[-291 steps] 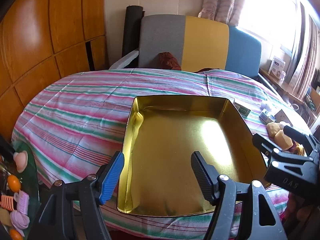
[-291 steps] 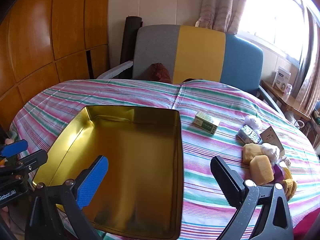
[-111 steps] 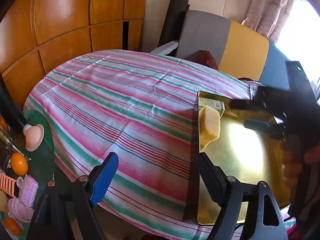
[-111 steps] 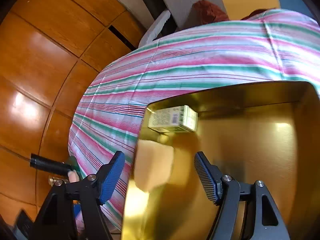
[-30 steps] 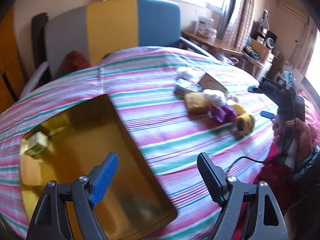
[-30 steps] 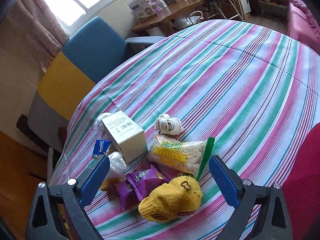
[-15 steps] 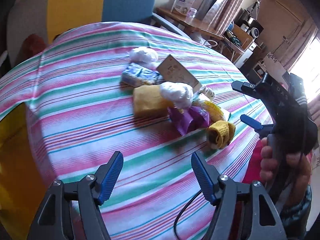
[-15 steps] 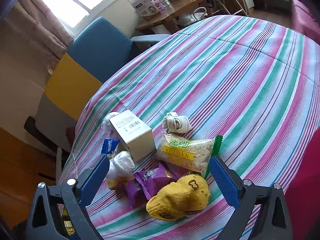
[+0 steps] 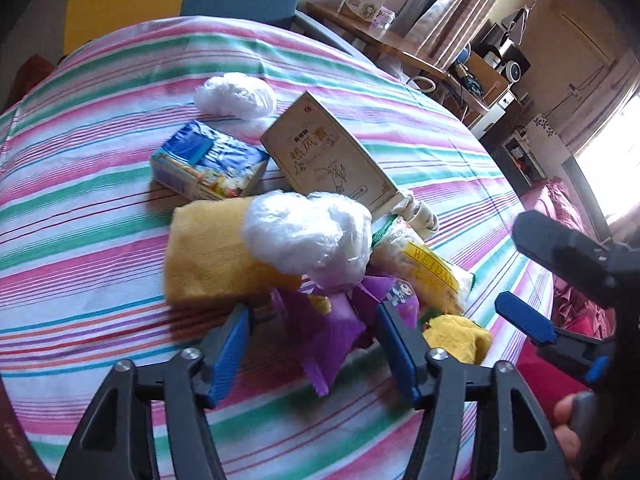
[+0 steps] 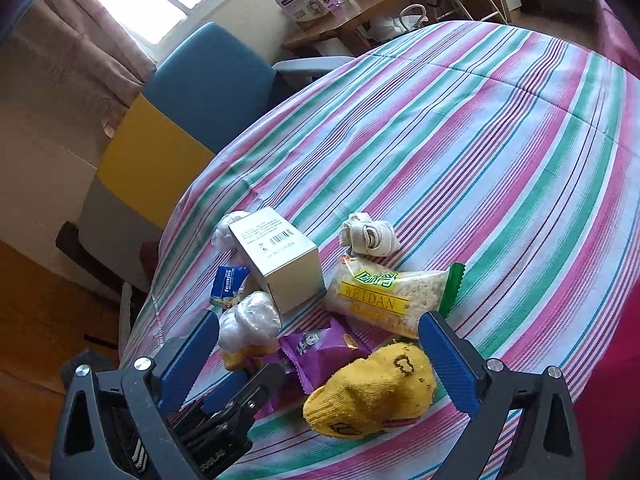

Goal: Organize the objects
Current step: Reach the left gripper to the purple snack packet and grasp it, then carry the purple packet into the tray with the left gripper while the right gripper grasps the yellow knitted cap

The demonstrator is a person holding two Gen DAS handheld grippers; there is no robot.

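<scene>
A pile of small things lies on the striped tablecloth. My left gripper hangs low over it, jaws closing, with a purple snack packet between the pads and not visibly pinched. Just beyond lie a yellow sponge, a white plastic-bag ball, a beige box and a blue tissue pack. My right gripper stands open above a yellow knitted sock and the purple packet, holding nothing. The left gripper shows at the lower left of the right wrist view.
A WEIDAN snack bag, a rolled white sock and a second white bag lie around the pile. A blue and yellow chair stands behind the table. The tablecloth stretches bare to the right.
My left gripper has swung from the gold tin to the pile and dropped lower, its jaws narrowing around the purple packet. The right gripper has stayed in place.
</scene>
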